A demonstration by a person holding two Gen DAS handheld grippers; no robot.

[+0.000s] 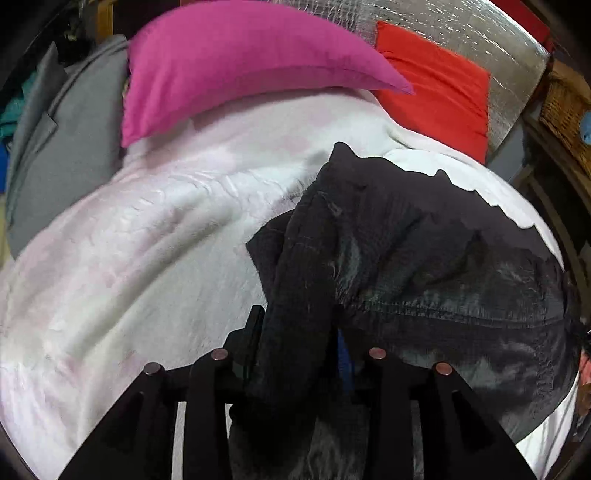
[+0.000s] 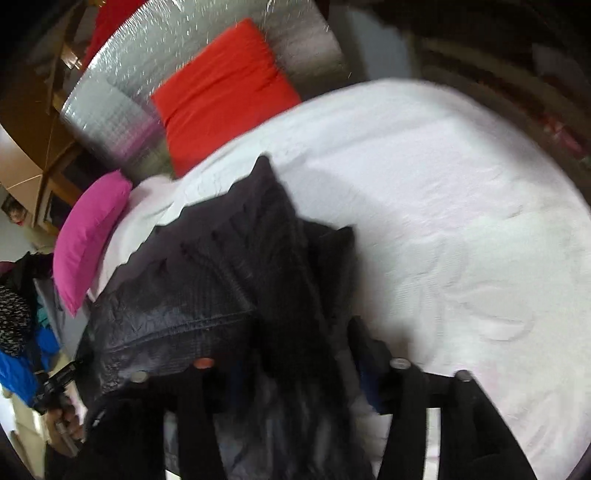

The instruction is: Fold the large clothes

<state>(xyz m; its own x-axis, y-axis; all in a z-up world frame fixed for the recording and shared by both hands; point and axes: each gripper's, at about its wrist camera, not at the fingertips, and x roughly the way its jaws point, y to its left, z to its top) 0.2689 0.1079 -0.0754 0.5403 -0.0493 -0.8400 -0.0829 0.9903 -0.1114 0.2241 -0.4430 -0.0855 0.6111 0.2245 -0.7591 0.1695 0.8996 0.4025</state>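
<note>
A black quilted jacket lies crumpled on the white bed cover, over the near right part of the bed. A thick fold of it rises into my left gripper, whose fingers are closed on the bunched fabric. In the right wrist view the same jacket tents up from the white bed cover into my right gripper, which is shut on another bunch; cloth hides its left finger. The fabric looks lifted off the bed at both grips.
A pink pillow and a red pillow lean on a silver foil headboard. A grey garment lies at the bed's left edge. A wicker basket stands to the right. A hand and piled clothes show lower left.
</note>
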